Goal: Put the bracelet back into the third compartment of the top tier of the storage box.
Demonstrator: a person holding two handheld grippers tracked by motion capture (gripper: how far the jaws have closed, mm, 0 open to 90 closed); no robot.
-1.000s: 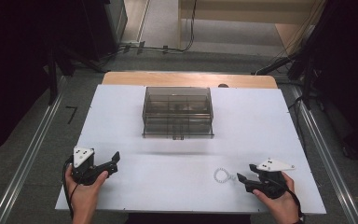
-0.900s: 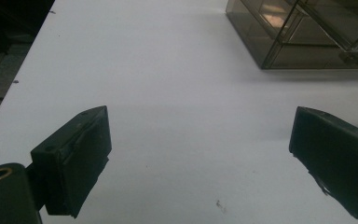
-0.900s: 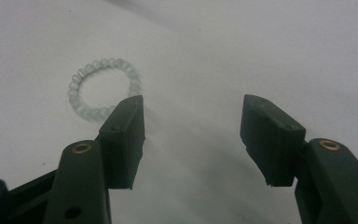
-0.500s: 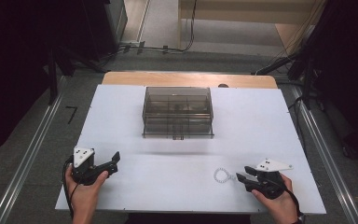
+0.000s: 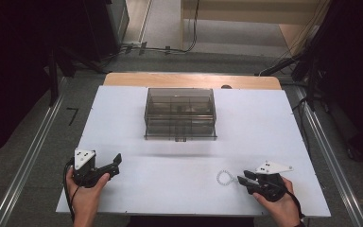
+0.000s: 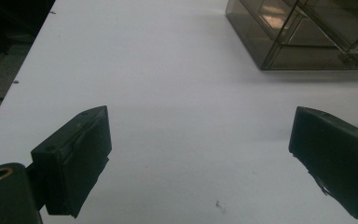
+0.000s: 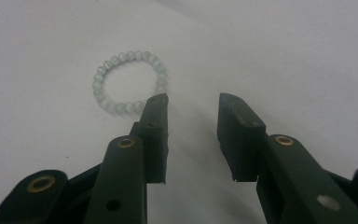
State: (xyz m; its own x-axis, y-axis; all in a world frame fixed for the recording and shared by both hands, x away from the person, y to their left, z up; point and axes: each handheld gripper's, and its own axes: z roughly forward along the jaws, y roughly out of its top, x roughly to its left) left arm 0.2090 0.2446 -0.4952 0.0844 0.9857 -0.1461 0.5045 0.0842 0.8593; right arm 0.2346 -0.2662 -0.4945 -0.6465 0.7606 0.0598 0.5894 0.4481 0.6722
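A pale bead bracelet (image 5: pixel 224 178) (image 7: pixel 128 81) lies flat on the white tabletop (image 5: pixel 264 123) near its front right. My right gripper (image 5: pixel 242 177) (image 7: pixel 192 100) rests just right of it, jaws pointing at it. They have just been closing and now stand part-way in, with a gap and nothing between them. The bracelet sits ahead of the left-hand jaw, outside the gap. My left gripper (image 5: pixel 116 164) (image 6: pixel 200 116) stays at the front left, jaws wide open over bare table. A smoky clear compartment box (image 5: pixel 180 113) (image 6: pixel 307 32) stands closed at the table's middle back.
A wooden strip (image 5: pixel 191 79) edges the table's far side. Dark stands and cables (image 5: pixel 170 47) crowd the floor beyond it. Metal rails (image 5: pixel 23 165) run along both sides of the table. Open white surface lies between the two grippers and in front of the box.
The right gripper's jaws have come closer together. Both hands, the bracelet and the box stay where they were.
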